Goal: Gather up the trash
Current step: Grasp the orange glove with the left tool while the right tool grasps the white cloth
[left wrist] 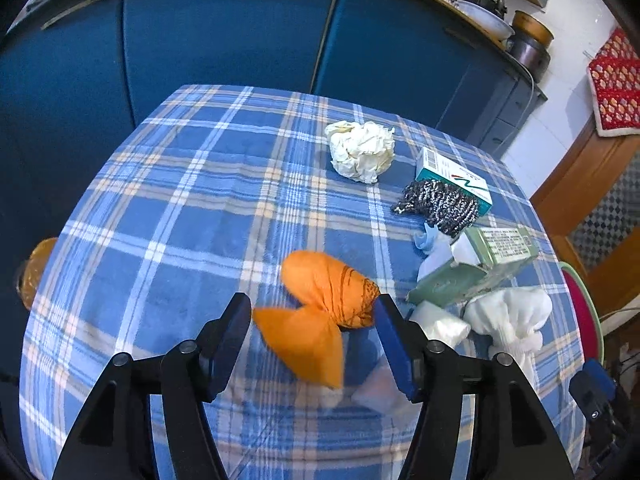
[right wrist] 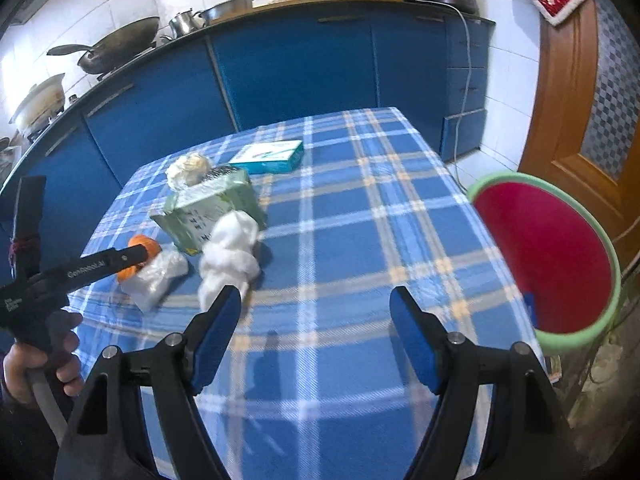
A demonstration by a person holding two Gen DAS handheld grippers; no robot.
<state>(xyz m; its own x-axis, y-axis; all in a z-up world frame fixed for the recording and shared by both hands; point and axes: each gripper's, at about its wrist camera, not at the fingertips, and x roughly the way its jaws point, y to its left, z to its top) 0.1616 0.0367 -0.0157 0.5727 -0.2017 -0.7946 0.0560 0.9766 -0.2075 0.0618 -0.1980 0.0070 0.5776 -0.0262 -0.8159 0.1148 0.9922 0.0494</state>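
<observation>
Left wrist view: left gripper [left wrist: 312,316] had its jaws spread wide, nothing clamped. Orange wad [left wrist: 320,312] sat between the pads, low on the plaid tablecloth [left wrist: 180,208]; looked like crumpled paper or thin plastic, motion blur so can't say which, and can't tell if the right pad touched it. Judged v. light, soft, crushes easy, so pinch across the pinched waist in the middle, not the loose flap nearest the cam.

Just beside it to the right: clear plastic bag [left wrist: 440,326], knotted white bag [left wrist: 508,316], green box [left wrist: 480,264]. All light. The box is stiffer, take it across the narrow faces. Further out: steel scourer [left wrist: 440,204] lying against the teal carton [left wrist: 456,176], then the crumpled white paper ball [left wrist: 362,150], apart from the rest.

Right wrist view: right gripper [right wrist: 316,308] also gaped open and empty, hovering over bare cloth, white bag just beside its left pad. Red bin w/ green rim [right wrist: 552,256] sat just off the table's right edge, below tabletop lvl, prob the drop target. Open cloth between the pile and that edge gave a free carry path. Far side: blue cabinets [right wrist: 300,64], well apart from the trash.
</observation>
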